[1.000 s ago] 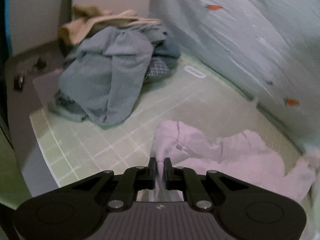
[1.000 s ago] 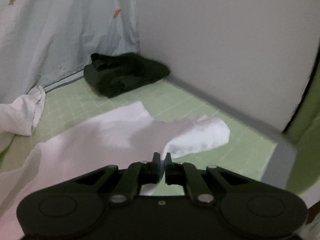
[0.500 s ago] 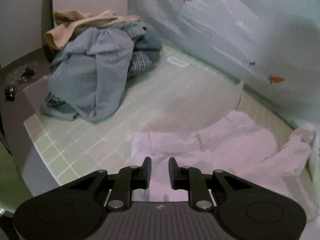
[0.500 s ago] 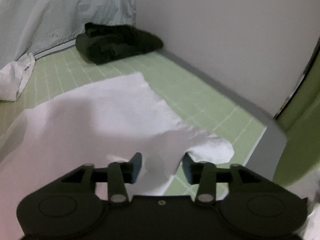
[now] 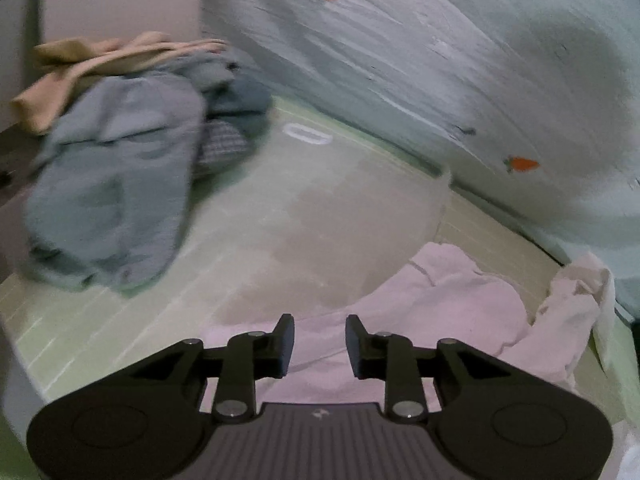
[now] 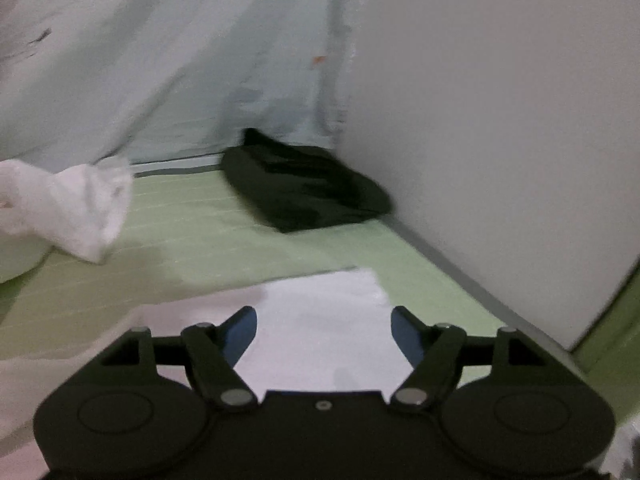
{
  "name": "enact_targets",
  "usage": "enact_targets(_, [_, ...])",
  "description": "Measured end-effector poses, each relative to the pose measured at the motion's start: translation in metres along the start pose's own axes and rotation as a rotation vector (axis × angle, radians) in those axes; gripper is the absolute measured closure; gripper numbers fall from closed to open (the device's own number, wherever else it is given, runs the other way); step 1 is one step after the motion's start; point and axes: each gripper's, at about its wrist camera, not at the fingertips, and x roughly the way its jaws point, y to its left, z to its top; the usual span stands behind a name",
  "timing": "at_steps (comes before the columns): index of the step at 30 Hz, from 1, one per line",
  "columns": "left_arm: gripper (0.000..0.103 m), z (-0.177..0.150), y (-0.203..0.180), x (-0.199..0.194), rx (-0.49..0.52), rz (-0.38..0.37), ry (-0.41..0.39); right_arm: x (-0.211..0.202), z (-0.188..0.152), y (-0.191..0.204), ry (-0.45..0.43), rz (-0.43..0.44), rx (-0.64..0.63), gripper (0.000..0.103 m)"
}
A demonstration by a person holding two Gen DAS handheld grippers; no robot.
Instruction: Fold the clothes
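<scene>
1. My left gripper (image 5: 320, 346) and right gripper (image 6: 323, 334) both hover with jaws spread, empty, over the white garment (image 5: 440, 312) lying at the near edge of the green gridded mat (image 5: 280, 208).
2. Farther off, a heap of blue and beige clothes (image 5: 116, 168) fills the mat's far left corner.
3. A folded dark garment (image 6: 308, 188) lies in the far right corner, by the grey wall (image 6: 500, 120) and the carrot-print sheet (image 5: 440, 60).

White shirt (image 5: 452, 304) lying down

It is spread out on the green surface (image 6: 240, 236), a bit wrinkly, with one sleeve (image 6: 76, 208) bunched up.
</scene>
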Motion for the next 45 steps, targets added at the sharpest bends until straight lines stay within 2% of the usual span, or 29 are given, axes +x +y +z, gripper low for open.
enact_targets(6, [0.063, 0.029, -0.030, 0.061, 0.061, -0.084, 0.060, 0.015, 0.015, 0.070, 0.012, 0.109, -0.075, 0.026])
enact_targets(8, [0.057, 0.039, -0.041, 0.084, 0.077, -0.114, 0.086, 0.026, 0.022, 0.095, 0.015, 0.142, -0.110, 0.026])
enact_targets(10, [0.057, 0.048, -0.053, 0.110, 0.102, -0.141, 0.119, 0.036, 0.029, 0.123, 0.021, 0.170, -0.144, 0.026])
enact_targets(15, [0.055, 0.061, -0.083, 0.172, 0.157, -0.154, 0.202, 0.071, 0.049, 0.195, 0.038, 0.263, -0.248, 0.026])
enact_targets(18, [0.046, 0.063, -0.096, 0.198, 0.182, -0.170, 0.240, 0.090, 0.056, 0.236, 0.027, 0.324, -0.341, 0.026])
enact_targets(23, [0.042, 0.061, -0.110, 0.223, 0.196, -0.167, 0.286, 0.115, 0.059, 0.273, 0.019, 0.324, -0.465, 0.027])
enact_targets(24, [0.042, 0.060, -0.111, 0.225, 0.194, -0.169, 0.294, 0.120, 0.059, 0.279, 0.018, 0.322, -0.489, 0.030])
enact_targets(26, [0.043, 0.059, -0.111, 0.228, 0.186, -0.172, 0.305, 0.130, 0.060, 0.293, 0.016, 0.319, -0.537, 0.043])
enact_targets(28, [0.046, 0.058, -0.111, 0.229, 0.169, -0.175, 0.314, 0.135, 0.061, 0.291, 0.033, 0.338, -0.525, 0.077])
enact_targets(29, [0.059, 0.058, -0.110, 0.229, 0.157, -0.182, 0.326, 0.135, 0.062, 0.285, 0.028, 0.336, -0.509, 0.086])
enact_targets(30, [0.065, 0.057, -0.110, 0.228, 0.139, -0.191, 0.334, 0.135, 0.062, 0.278, 0.014, 0.326, -0.493, 0.095])
enact_targets(31, [0.075, 0.056, -0.109, 0.226, 0.113, -0.201, 0.337, 0.134, 0.062, 0.270, 0.000, 0.315, -0.478, 0.098])
enact_targets(32, [0.079, 0.055, -0.111, 0.223, 0.098, -0.204, 0.333, 0.133, 0.063, 0.262, -0.013, 0.305, -0.462, 0.099])
enact_targets(34, [0.082, 0.052, -0.121, 0.212, 0.144, -0.176, 0.305, 0.131, 0.065, 0.246, -0.041, 0.273, -0.426, 0.100])
enact_targets(38, [0.084, 0.048, -0.149, 0.175, 0.272, -0.137, 0.233, 0.123, 0.078, 0.202, -0.098, 0.154, -0.334, 0.100])
enact_targets(41, [0.085, 0.050, -0.159, 0.137, 0.296, -0.165, 0.177, 0.118, 0.086, 0.166, -0.122, 0.073, -0.267, 0.100])
enact_targets(45, [0.087, 0.057, -0.160, 0.091, 0.267, -0.200, 0.094, 0.112, 0.095, 0.120, -0.142, -0.028, -0.182, 0.100])
